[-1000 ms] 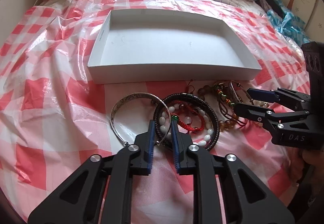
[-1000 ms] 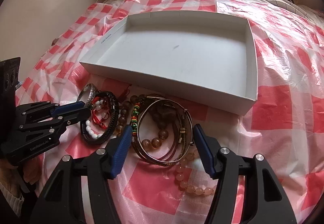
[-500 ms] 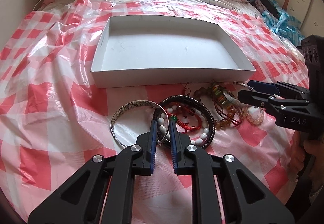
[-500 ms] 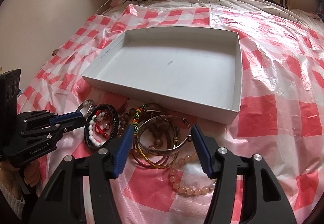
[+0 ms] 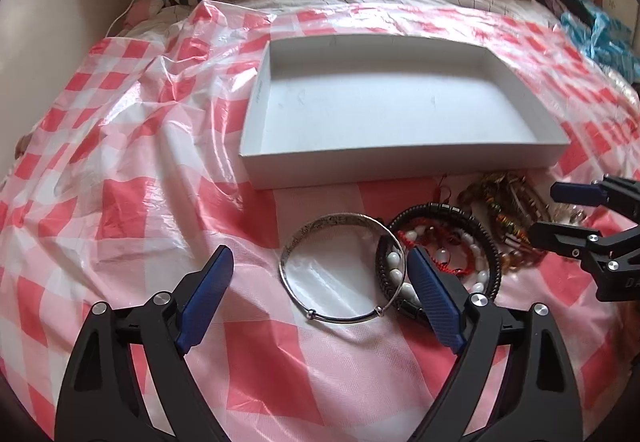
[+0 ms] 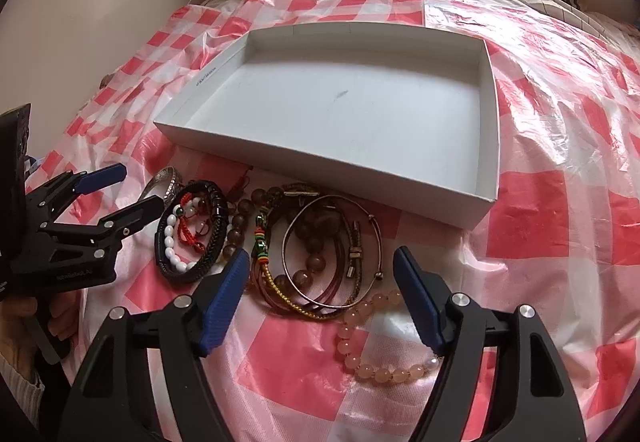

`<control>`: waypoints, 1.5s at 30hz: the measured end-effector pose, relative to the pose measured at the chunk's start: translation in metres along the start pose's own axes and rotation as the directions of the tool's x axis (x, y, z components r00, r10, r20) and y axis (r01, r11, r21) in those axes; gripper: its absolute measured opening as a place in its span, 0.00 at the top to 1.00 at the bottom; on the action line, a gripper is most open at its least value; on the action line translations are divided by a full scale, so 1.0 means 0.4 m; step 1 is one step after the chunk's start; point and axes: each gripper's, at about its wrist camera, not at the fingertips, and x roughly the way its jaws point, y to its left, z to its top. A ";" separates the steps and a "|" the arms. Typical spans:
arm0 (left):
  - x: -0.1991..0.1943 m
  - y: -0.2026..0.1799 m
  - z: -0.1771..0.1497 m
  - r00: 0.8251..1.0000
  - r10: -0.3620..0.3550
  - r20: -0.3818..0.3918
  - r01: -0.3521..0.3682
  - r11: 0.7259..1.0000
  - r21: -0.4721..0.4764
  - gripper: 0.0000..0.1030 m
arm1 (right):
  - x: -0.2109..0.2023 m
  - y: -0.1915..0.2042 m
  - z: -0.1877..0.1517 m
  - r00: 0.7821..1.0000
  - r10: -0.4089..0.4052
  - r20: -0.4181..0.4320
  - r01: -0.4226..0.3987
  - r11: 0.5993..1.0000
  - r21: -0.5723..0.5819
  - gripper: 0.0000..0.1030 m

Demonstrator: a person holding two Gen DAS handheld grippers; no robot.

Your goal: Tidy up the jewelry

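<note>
Just in front of the empty white box point(image 5: 400, 162) on the bed, the silver bangle point(image 5: 340, 270) lies flat between the left gripper point(image 5: 320, 290)'s jaws, which have just been opening wide, while the right gripper point(image 6: 320, 294)'s jaws, also just widened, straddle tangled bracelets point(image 6: 320, 250).

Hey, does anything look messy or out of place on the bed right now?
Yes. The bracelets lie in a tangled, overlapping heap on the checked plastic sheet, just in front of the white box, which holds nothing. A pink bead string trails out from the heap.
</note>
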 end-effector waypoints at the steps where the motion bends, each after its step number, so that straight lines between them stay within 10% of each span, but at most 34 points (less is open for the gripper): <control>1: 0.010 -0.006 -0.001 1.000 0.001 -0.014 -0.001 1.000 0.011 0.18 | 0.008 -0.001 -0.001 1.000 -0.005 -0.011 0.005 1.000 -0.001 0.28; 7: 0.028 -0.022 -0.007 0.998 -0.042 -0.045 0.043 0.999 0.029 0.42 | 0.018 -0.010 -0.002 0.999 0.040 -0.012 -0.040 0.999 0.014 0.40; 10: 0.026 -0.013 -0.005 0.989 -0.134 -0.059 0.134 0.991 -0.006 0.79 | 0.008 -0.008 -0.002 0.998 0.057 0.004 -0.057 0.998 0.015 0.47; 17: 0.013 -0.008 -0.011 0.989 -0.137 -0.051 0.137 0.991 -0.009 0.77 | -0.030 -0.006 0.005 0.996 0.052 0.071 -0.053 0.999 0.010 0.47; 23: -0.027 0.031 -0.002 0.999 -0.037 0.023 0.038 0.999 -0.035 0.21 | -0.024 -0.008 0.008 0.997 0.044 0.057 -0.045 0.999 0.015 0.47; 32: 0.051 0.031 0.005 0.998 -0.019 -0.062 0.017 0.999 -0.029 0.21 | -0.015 -0.007 0.006 0.998 0.054 0.045 -0.055 0.998 0.015 0.47; 41: 0.014 0.040 0.002 0.997 -0.073 -0.018 0.072 0.996 -0.051 0.61 | -0.026 -0.006 0.005 0.997 0.055 0.060 -0.057 0.998 0.020 0.47; 45: 0.013 0.039 -0.001 0.997 -0.071 -0.034 0.069 0.996 -0.058 0.46 | -0.022 -0.008 0.006 0.997 0.051 0.054 -0.052 0.998 0.024 0.47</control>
